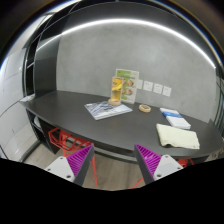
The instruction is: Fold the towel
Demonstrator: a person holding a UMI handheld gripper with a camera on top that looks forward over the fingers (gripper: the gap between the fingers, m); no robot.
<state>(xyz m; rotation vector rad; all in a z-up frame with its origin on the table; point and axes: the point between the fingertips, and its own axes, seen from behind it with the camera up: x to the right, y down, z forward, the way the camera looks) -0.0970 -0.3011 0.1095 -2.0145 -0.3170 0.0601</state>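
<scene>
A folded cream towel (177,136) lies on the dark table (70,106), beyond my right finger and near the table's front edge. My gripper (112,160) is open and empty, its purple-padded fingers (78,158) spread wide, held in front of and below the table's edge. Nothing stands between them; floor shows in the gap. The towel is well ahead and to the right of the gripper.
On the table are a light blue folded cloth or paper stack (107,108), a bottle of orange juice (116,94) before a poster on the wall, a small round object (145,107) and a blue-white item (174,118). A red crate (60,137) sits under the table.
</scene>
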